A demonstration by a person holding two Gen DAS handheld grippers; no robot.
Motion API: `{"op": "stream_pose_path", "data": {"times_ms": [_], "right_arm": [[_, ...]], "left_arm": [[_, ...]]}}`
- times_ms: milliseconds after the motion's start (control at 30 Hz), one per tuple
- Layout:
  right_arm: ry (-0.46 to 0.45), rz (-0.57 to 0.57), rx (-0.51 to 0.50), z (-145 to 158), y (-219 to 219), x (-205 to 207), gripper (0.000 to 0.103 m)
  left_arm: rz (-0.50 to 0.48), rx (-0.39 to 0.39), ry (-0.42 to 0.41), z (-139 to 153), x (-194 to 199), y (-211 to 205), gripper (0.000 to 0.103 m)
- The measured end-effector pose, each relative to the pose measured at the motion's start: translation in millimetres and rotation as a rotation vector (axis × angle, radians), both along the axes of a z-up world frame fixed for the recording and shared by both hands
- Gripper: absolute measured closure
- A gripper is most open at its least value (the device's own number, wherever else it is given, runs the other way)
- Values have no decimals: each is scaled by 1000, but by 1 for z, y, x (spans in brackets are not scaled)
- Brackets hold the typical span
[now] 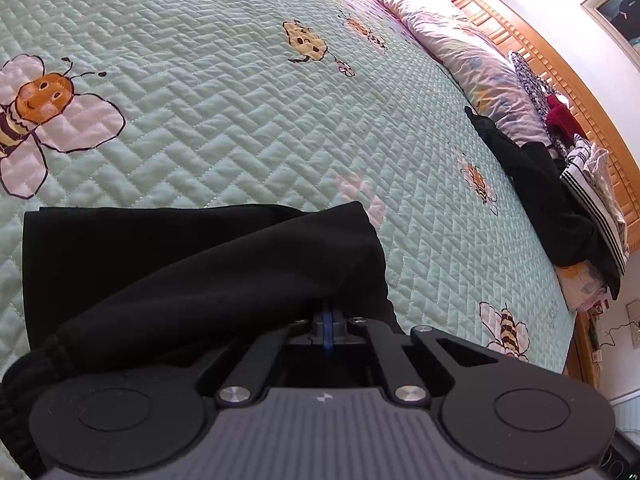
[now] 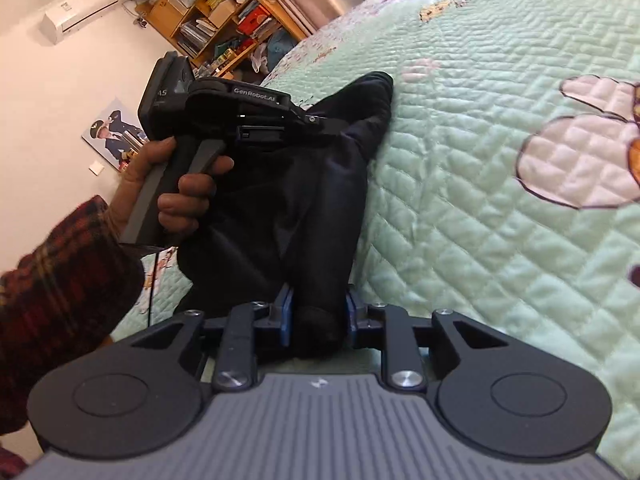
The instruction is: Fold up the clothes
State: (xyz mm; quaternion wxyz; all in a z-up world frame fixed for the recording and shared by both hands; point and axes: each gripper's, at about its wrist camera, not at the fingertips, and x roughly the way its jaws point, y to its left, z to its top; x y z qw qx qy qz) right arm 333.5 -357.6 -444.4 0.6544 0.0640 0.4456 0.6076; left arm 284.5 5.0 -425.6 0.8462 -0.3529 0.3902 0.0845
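Observation:
A black garment [image 1: 180,256] lies partly folded on the mint quilted bedspread [image 1: 240,120] with bee prints. In the left wrist view my left gripper [image 1: 328,318] has its blue pads together, and a fold of the black cloth rises into them. The right wrist view shows the same garment [image 2: 304,200] stretched between both grippers. There the left gripper [image 2: 308,118], held by a hand [image 2: 180,196], pinches the far end. My right gripper [image 2: 319,320] has a thick bunch of the black cloth filling the gap between its blue pads [image 2: 286,316].
A pile of clothes [image 1: 580,184], with another black piece [image 1: 532,184] on it, sits by the pillow [image 1: 460,48] and wooden headboard [image 1: 560,80]. A bookshelf [image 2: 224,12] stands beyond the bed's far edge. A plaid sleeve [image 2: 60,280] is at the left.

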Motion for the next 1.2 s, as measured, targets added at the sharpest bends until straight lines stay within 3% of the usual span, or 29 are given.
{"op": "stream_pose_path", "data": {"times_ms": [33, 67, 100, 133, 233, 300, 400, 467, 500, 533, 600, 700, 800, 933, 1133, 1200], "right_arm": [[-2, 3, -2, 4, -5, 0, 67], [-6, 5, -4, 8, -11, 0, 63], [-76, -3, 2, 18, -14, -3, 55], [-145, -11, 9, 27, -18, -7, 51], [-282, -13, 81, 59, -19, -14, 51], [-274, 19, 147, 70, -10, -15, 51], [-167, 120, 153, 52, 10, -21, 51], [-82, 179, 79, 23, 22, -26, 51], [-50, 198, 32, 9, 26, -30, 52], [-55, 182, 53, 4, 21, -33, 52], [-53, 165, 59, 12, 18, -33, 51], [-82, 162, 118, 38, 18, -30, 51], [-18, 175, 202, 62, 32, -17, 51], [212, 161, 252, 67, 81, 25, 51], [570, 131, 152, 20, 180, 93, 50], [560, 85, 77, 2, 201, 109, 51]], "left_arm": [[-3, 8, 0, 3, -1, -2, 99], [-1, 15, -5, 8, -4, -4, 92], [3, 20, -15, 14, -10, -5, 87], [10, 27, -25, 19, -16, -7, 76], [17, 34, -93, 41, -45, -17, 63], [21, 32, -122, 46, -69, -25, 52], [26, 55, -85, 35, -100, -31, 49], [67, 39, -57, 23, -113, -24, 68], [88, 0, -79, 20, -120, -18, 69], [107, -34, -101, 19, -127, -12, 69], [127, -41, -138, 26, -133, -9, 65], [137, -11, -187, 43, -141, -12, 50], [193, -21, -233, 51, -150, -7, 45], [234, -65, -269, 51, -149, 8, 43], [277, -80, -238, 34, -140, 30, 41], [281, -99, -239, 27, -139, 37, 43]]}}
